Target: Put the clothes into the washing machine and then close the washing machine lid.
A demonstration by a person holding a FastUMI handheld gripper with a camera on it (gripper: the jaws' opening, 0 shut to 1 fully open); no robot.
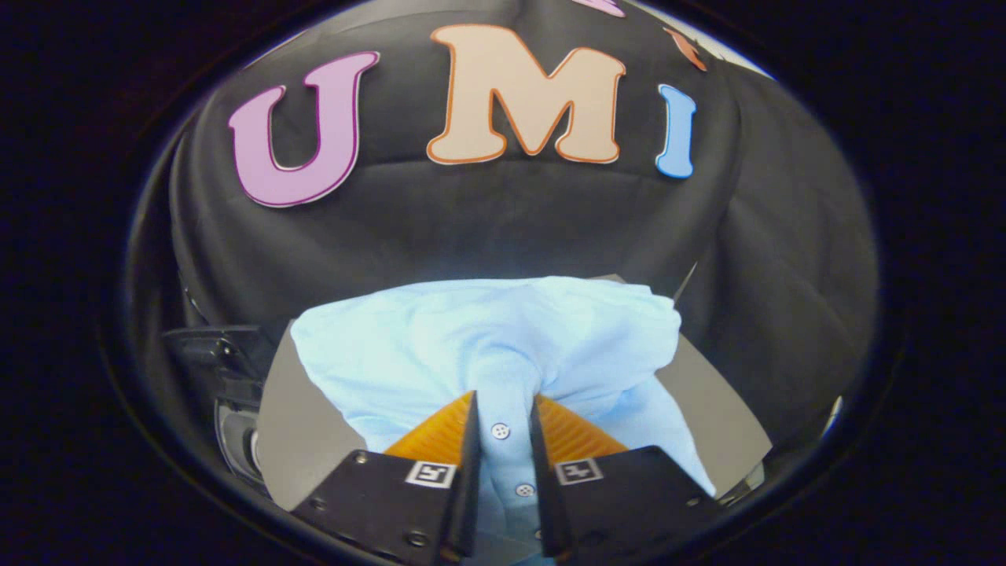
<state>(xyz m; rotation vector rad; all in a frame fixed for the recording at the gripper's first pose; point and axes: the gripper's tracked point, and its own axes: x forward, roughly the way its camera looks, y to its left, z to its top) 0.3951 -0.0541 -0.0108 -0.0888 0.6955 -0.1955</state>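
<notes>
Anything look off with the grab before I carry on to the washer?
Nothing stands out. The gripper is shut on the light blue shirt, pinching a fold of its buttoned strip between the fingers, and the rest bunches up just ahead of them over the grey surface. I see no tear or stain.

text: none legible — tongs (503, 405) tags — coded squares only

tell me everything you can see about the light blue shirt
The light blue shirt looks like thin woven cloth, bunched and wrinkled. Its buttoned front strip, with two small white buttons showing, runs between the fingers, which pinch it from both sides. The rest billows out ahead of them in soft folds and drapes over a flat grey surface. Behind it hangs the black cloth wall.
</notes>
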